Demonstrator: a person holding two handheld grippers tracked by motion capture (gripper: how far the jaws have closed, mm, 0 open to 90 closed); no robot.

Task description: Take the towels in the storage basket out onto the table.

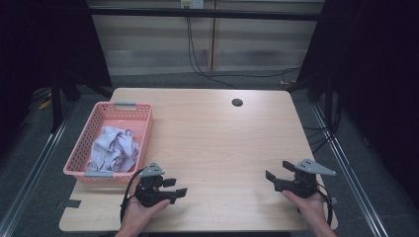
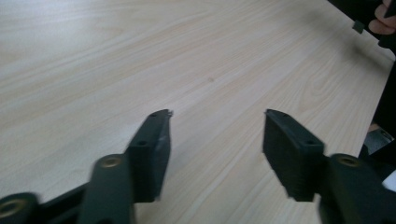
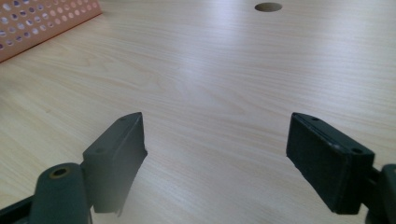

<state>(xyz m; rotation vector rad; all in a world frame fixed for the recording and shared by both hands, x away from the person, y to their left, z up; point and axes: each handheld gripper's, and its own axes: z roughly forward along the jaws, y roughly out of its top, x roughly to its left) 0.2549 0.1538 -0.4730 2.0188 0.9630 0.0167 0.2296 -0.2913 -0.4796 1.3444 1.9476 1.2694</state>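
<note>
My left gripper (image 1: 176, 187) rests low over the table's near left part, just in front of a pink basket (image 1: 94, 129); its jaws point right and stand open with nothing between them. In the left gripper view the same gripper (image 2: 217, 114) frames bare wood. My right gripper (image 1: 278, 170) is held near the front right edge, jaws pointing left across the table, open and empty. Its own view has the right gripper (image 3: 215, 116) wide apart over the tabletop. A crumpled pale grey cloth (image 1: 113, 148) lies inside the basket.
The light wooden table (image 1: 212, 138) has a round cable hole (image 1: 237, 102) near its far edge, also seen as a hole (image 3: 268, 7) ahead of the right gripper. The basket's perforated wall (image 3: 42, 23) shows at the upper left there. Cables hang behind the table.
</note>
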